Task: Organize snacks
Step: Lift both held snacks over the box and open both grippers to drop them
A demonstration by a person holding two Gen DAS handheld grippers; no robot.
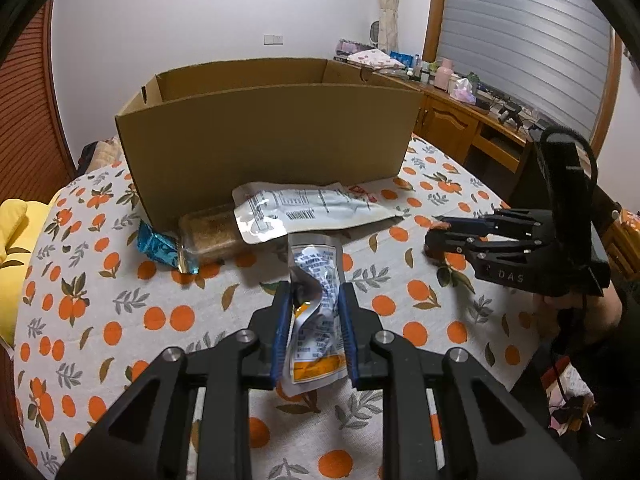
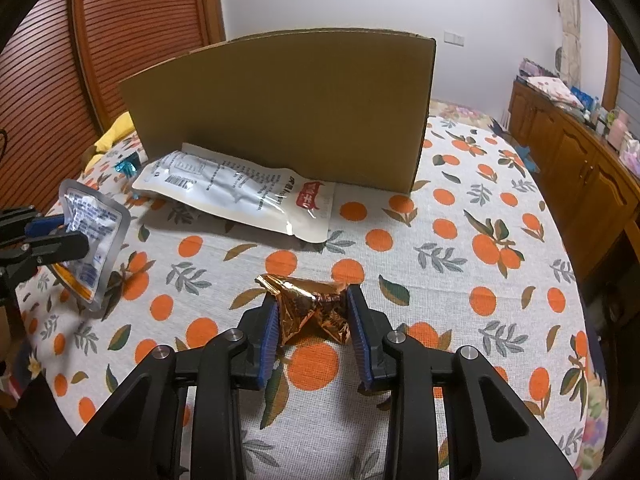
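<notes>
Left wrist view: a crinkled silver foil snack sachet (image 1: 316,312), light and slippery, is being pinched mid-body and held above the orange-print tablecloth (image 1: 120,320) by the left gripper (image 1: 314,304), while a copper foil wrapper (image 2: 316,308) is being squeezed by the right gripper (image 2: 312,312).

A home bedroom: wooden dresser (image 1: 452,120) cluttered with toiletries, curtained window (image 1: 520,32), orange-print tablecloth (image 2: 460,240).

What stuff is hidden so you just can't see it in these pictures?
- Inside of the brown cardboard box: right wrist view shows only its front wall; left wrist view, only the inner back wall.
- Clear-wrapped brown cake: left wrist view, partly under the white printed pouch.
- Print on the crinkled silver pouch: too small.
</notes>
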